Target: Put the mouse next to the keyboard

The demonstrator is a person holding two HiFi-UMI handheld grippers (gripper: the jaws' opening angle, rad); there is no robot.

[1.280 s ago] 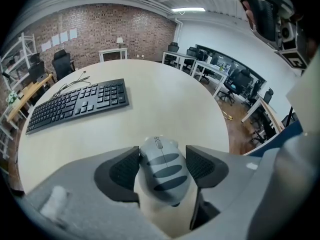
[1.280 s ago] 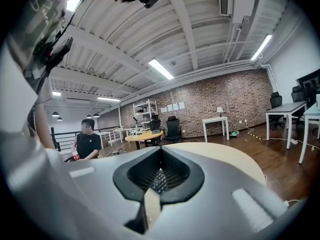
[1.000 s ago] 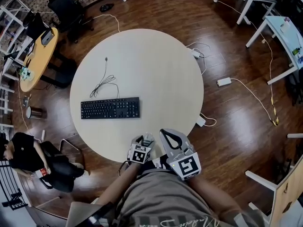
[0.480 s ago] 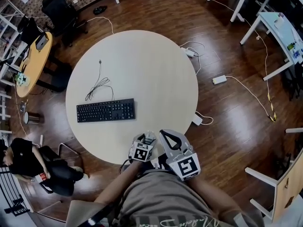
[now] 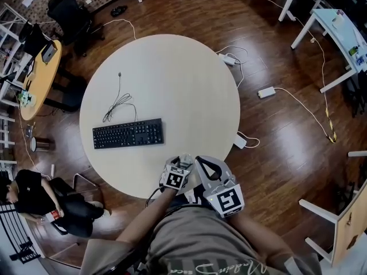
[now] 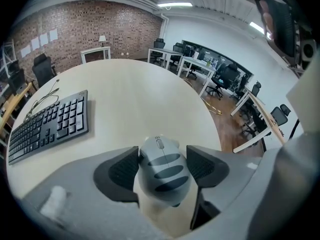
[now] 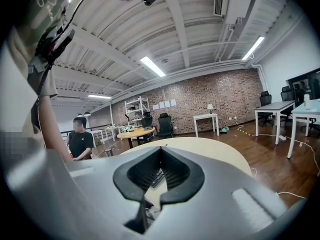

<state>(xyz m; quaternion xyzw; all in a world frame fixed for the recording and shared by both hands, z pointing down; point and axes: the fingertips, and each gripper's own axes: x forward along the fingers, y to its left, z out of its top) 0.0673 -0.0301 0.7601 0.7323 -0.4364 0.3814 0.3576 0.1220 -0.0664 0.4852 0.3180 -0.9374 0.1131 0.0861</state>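
While left gripper clamps mouse at near edge of counter, carry low, set beside keyboard; right gripper closed, empty.

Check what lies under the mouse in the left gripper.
The pale table shows below and beyond the mouse, which the left gripper clamps. Whether mouse and table touch is covered by the mouse's own body.

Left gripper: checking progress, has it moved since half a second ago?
Yes: the left gripper, with the mouse, edged farther over the near rim of the table.
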